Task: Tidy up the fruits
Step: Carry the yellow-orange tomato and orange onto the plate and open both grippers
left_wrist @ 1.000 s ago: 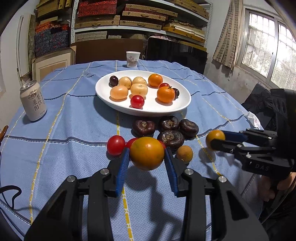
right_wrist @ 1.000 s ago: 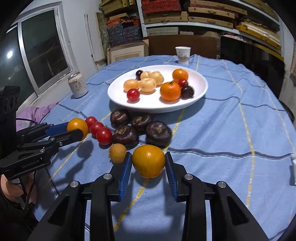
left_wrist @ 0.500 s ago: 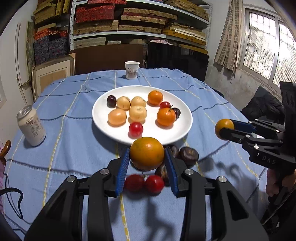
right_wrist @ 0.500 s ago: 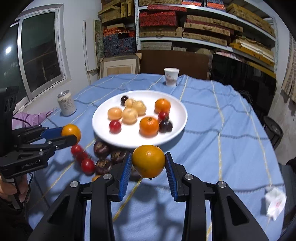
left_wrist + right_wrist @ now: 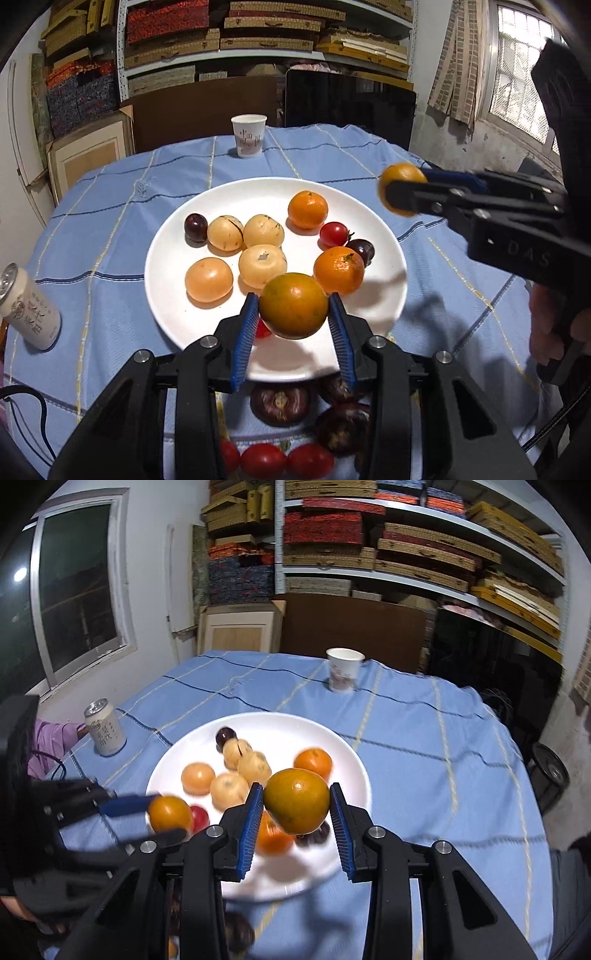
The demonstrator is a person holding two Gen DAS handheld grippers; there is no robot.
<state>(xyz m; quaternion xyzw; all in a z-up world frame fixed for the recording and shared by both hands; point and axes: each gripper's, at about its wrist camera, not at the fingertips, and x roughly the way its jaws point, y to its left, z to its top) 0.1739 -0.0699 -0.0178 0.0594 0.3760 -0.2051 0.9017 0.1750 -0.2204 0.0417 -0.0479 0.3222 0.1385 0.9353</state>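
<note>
My left gripper (image 5: 293,317) is shut on a greenish-orange orange (image 5: 293,305), held over the near rim of the white plate (image 5: 384,229). My right gripper (image 5: 297,812) is shut on another orange (image 5: 297,800) above the plate (image 5: 354,753). Each gripper shows in the other's view: the right gripper (image 5: 404,190) with its orange (image 5: 402,175) at the plate's right edge, the left gripper (image 5: 166,821) with its orange (image 5: 170,812) at the plate's left. On the plate lie tangerines, pale yellow fruits, cherry tomatoes and dark plums.
Dark brown fruits (image 5: 280,402) and red cherry tomatoes (image 5: 264,459) lie on the blue checked tablecloth below the plate. A drink can (image 5: 27,308) stands at the left, a paper cup (image 5: 248,136) at the far edge. Shelves of boxes fill the back wall.
Both grippers have moved forward and up over the plate, each keeping its orange. The loose dark fruits and tomatoes have slid beneath the fingers, and the plate looms nearer.
</note>
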